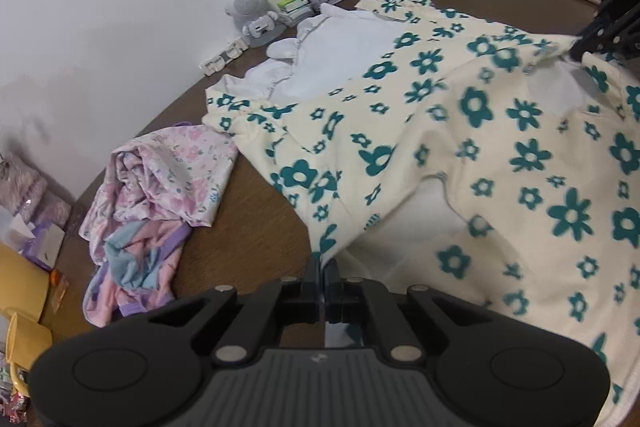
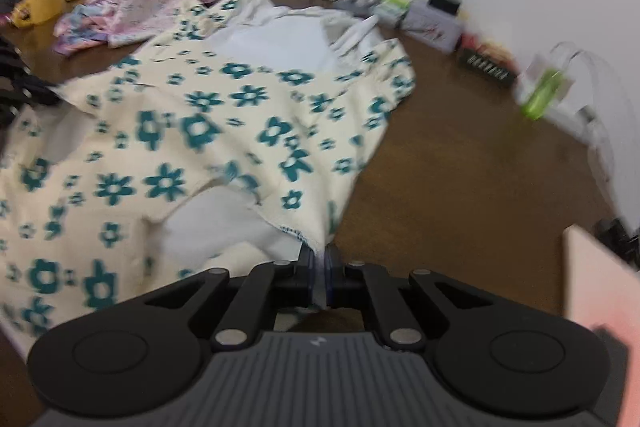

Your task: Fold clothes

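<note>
Both grippers, the left gripper (image 1: 323, 277) and the right gripper (image 2: 319, 263), are clamped on opposite edges of the cream flowered shirt (image 1: 460, 131), lifting it part-way above the brown table (image 1: 256, 211), probably to spread it for 1 clean fold.
</note>
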`<move>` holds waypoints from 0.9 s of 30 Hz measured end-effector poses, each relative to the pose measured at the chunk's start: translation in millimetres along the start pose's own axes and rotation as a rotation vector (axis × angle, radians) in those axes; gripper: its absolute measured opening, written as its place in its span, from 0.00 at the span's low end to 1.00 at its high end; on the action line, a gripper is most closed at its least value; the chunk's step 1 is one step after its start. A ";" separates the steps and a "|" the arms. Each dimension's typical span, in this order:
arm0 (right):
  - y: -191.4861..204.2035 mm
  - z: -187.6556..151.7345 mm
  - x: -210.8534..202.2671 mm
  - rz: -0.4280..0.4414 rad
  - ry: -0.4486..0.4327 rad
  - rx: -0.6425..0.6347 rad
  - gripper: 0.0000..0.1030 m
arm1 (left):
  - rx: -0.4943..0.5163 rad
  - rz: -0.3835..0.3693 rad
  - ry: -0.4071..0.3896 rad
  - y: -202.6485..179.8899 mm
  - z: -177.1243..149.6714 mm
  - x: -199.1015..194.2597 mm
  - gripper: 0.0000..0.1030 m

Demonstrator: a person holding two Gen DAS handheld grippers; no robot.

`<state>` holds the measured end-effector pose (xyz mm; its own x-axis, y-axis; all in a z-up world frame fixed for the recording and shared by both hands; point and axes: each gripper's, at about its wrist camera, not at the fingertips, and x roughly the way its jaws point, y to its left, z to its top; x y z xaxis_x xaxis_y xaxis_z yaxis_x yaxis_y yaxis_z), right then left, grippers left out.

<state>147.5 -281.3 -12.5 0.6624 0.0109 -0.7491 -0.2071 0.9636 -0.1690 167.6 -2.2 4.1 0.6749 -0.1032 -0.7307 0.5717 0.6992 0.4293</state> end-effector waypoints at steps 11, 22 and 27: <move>-7.0 6.7 14.2 0.045 0.002 0.072 0.33 | -0.108 -0.041 0.007 9.9 13.9 15.5 0.25; 9.0 6.6 6.1 -0.048 0.042 -0.130 0.08 | 0.149 0.091 -0.045 -9.4 13.7 -0.1 0.01; -14.7 39.0 -22.0 0.217 0.019 0.010 0.39 | 0.144 0.037 -0.055 -16.7 11.1 -5.4 0.06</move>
<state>164.1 -285.4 31.5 0.5891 0.2134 -0.7794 -0.3362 0.9418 0.0039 159.6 -21.2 6.8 0.7194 -0.1205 -0.6841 0.6039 0.5951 0.5302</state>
